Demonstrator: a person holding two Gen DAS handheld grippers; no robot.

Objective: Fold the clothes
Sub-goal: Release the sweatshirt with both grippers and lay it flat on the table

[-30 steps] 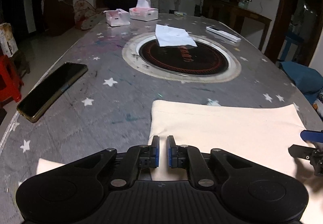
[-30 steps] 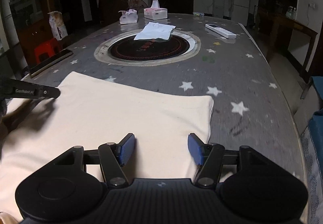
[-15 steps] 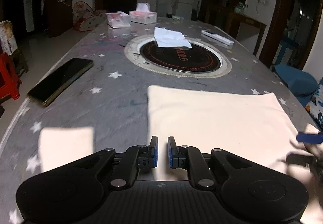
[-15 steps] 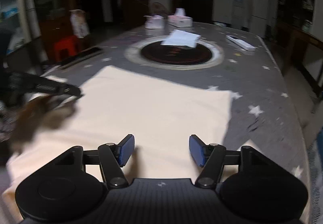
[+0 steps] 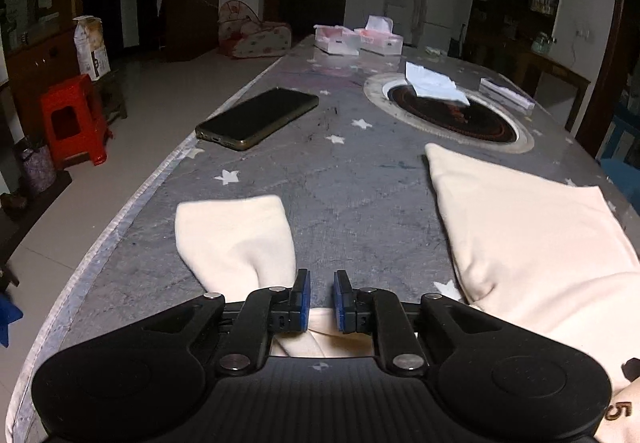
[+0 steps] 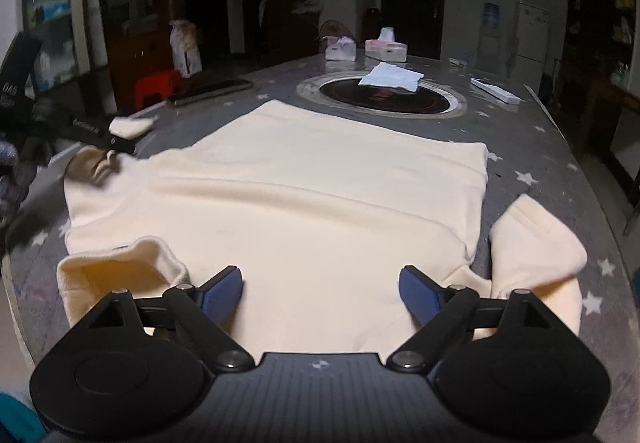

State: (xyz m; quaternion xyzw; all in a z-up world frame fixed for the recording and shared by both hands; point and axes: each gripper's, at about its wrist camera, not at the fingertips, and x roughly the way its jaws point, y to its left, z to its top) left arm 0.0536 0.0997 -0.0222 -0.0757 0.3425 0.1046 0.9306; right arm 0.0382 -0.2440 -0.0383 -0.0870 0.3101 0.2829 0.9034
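Across the lower frame my right gripper [image 6: 320,289] is opening wide, empty, over the cream sweatshirt [image 6: 304,195]; my left gripper [image 5: 319,301], narrow, is opening too, sleeve [image 5: 236,239] released; spread done, folding next.

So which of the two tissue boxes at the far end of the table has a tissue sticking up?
The pink tissue box on the right. A white tissue stands up from its top; the paler tissue box left of it looks flatter.

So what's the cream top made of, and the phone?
The cream top looks like thick, soft knit cotton or fleece: matte, with rounded folds and ribbed cuffs. The phone seems to have a glossy glass face, which reflects light, and a shiny, possibly metal, edge.
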